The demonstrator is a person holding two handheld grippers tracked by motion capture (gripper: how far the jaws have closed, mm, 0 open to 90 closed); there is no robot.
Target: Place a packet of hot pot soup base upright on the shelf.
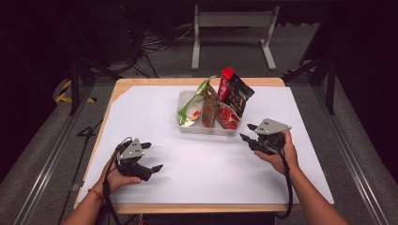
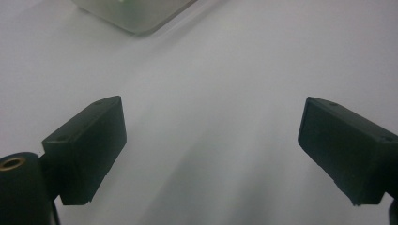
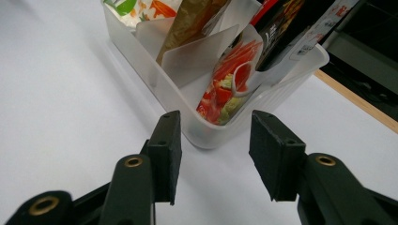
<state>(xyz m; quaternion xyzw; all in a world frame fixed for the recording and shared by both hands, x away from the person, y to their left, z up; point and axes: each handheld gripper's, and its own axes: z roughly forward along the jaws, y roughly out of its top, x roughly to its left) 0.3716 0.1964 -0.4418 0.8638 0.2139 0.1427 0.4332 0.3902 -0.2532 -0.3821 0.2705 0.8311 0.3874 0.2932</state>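
Note:
A clear white bin (image 1: 207,129) stands at the table's middle, holding several upright snack bags: a green-and-white one (image 1: 191,107), a brown one (image 1: 209,110), a red one (image 1: 228,117) and a tall red-and-black one (image 1: 236,91). My right gripper (image 1: 247,131) sits just right of the bin, open, its tips toward the bin's near corner. In the right gripper view the gripper (image 3: 215,136) has nothing between its pads; the bin (image 3: 141,61) and red bag (image 3: 225,84) lie just ahead. My left gripper (image 1: 153,156) rests open at the front left, wide apart over bare paper (image 2: 211,140).
White paper (image 1: 155,112) covers the wooden table (image 1: 197,81). In the left gripper view a corner of the bin (image 2: 136,14) is far ahead. Dividers (image 3: 202,49) split the bin. Beyond the table stand a metal frame (image 1: 232,21) and floor cables (image 1: 155,44).

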